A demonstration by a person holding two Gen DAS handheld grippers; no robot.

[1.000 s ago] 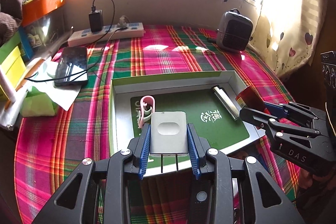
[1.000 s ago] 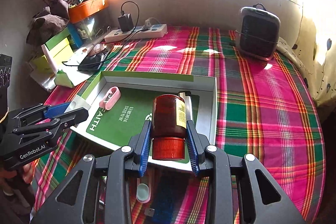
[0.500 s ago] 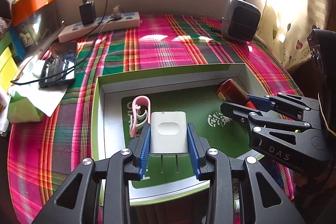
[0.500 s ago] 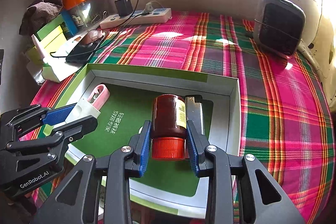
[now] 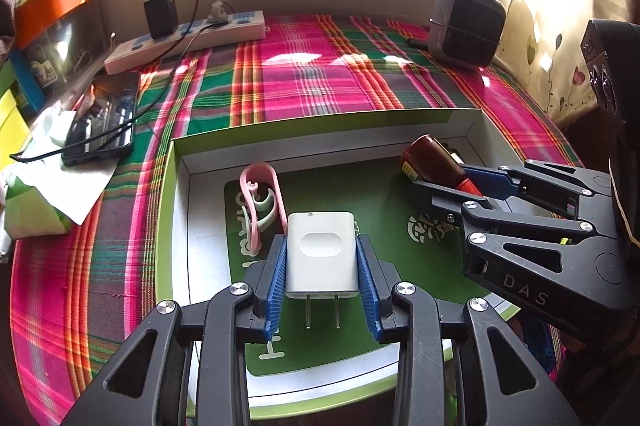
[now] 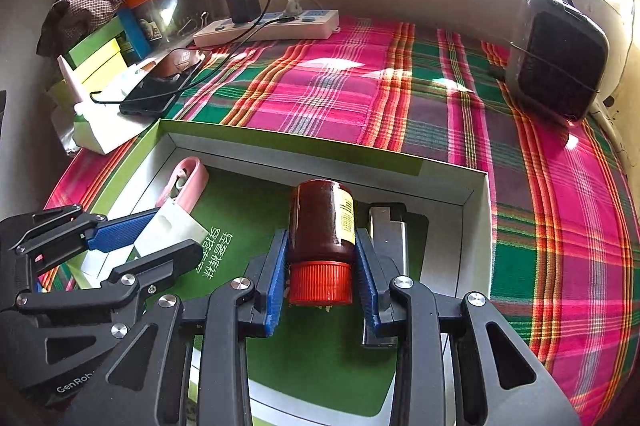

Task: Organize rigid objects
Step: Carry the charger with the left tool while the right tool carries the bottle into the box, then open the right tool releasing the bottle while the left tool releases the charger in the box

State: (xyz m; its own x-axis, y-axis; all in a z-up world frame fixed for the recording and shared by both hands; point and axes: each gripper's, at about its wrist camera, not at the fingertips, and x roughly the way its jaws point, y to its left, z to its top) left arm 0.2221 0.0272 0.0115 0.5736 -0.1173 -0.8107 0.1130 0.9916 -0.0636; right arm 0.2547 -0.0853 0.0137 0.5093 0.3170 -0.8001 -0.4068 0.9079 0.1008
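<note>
From my left wrist camera, my left tongs (image 5: 321,288) are clenched on a white plug adapter (image 5: 321,253), prongs pointing back toward me, the blue pads pressing its two flat sides. It hangs over the green-floored box lid (image 5: 320,124), and just ahead of my tips on the left lies a pink clip (image 5: 260,204). The adapter looks light, stiff and smooth-sided, so I judge the ribbed pads on the broad faces are the right hold; the prongs I would leave alone. Off to my right my other tongs carry "DAS" in pale letters on the black frame.

From my right wrist camera, my right tongs (image 6: 322,280) are clamped on a dark red bottle (image 6: 320,222) near its ribbed orange-red cap (image 6: 320,282), which faces me, the body pointing away over the same lid. Just right of my tips lies a silvery metal bar (image 6: 390,238). The bottle seems rigid but round and glossy, likely to roll once set down, so I would lay it along the lid's wall. Its yellow label is too small to read. White Chinese characters are printed on the green floor, and my left tongs, low to my left, read "GenRob".
</note>
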